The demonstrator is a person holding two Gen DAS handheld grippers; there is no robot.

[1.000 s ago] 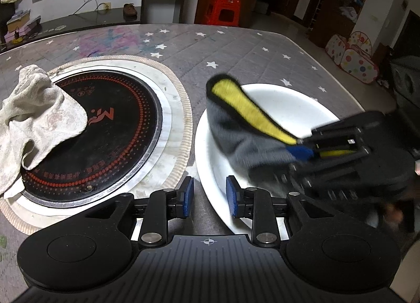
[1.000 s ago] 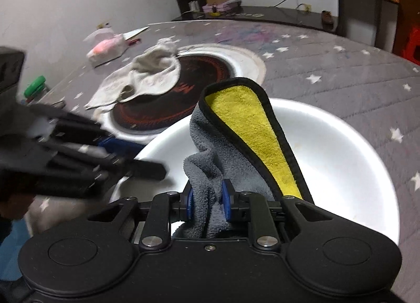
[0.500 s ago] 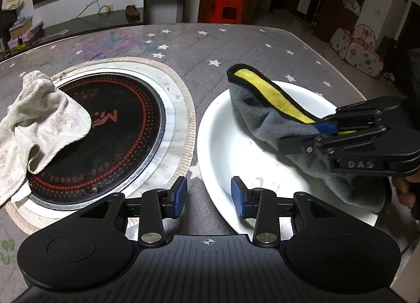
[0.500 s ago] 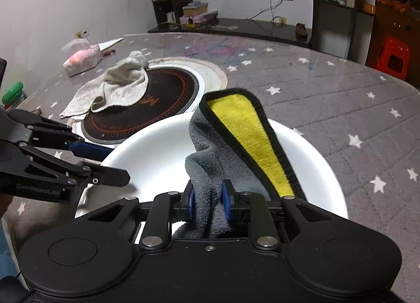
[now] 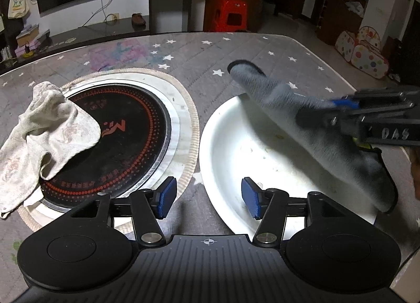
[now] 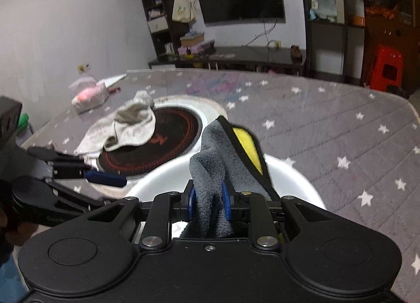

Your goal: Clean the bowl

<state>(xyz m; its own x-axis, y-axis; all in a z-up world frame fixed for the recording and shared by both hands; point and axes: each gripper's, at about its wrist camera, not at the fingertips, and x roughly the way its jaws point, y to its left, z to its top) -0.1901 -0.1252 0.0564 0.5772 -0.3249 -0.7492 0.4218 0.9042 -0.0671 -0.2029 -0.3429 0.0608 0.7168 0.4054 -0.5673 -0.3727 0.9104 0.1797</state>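
Observation:
A wide white bowl point(image 5: 231, 150) sits on the grey star-print table, right of the cooker; its rim also shows in the right wrist view point(image 6: 294, 171). My right gripper point(image 6: 208, 201) is shut on a grey cloth with a yellow inner face point(image 6: 218, 150) and holds it over the bowl's right side; the cloth point(image 5: 315, 129) looks motion-blurred in the left wrist view, where the right gripper point(image 5: 341, 108) reaches in from the right. My left gripper point(image 5: 207, 196) is open and empty, its fingers straddling the bowl's near-left rim.
A round black induction cooker point(image 5: 115, 140) on a white mat lies left of the bowl, with a dirty white rag point(image 5: 44, 134) draped on its left side. A tissue pack point(image 6: 89, 94) lies far across the table. The table edge runs along the right.
My left gripper has opened wider at the bowl's rim. My right gripper has lifted and swung the cloth toward the bowl's right side, its grey face now turned to the left camera.

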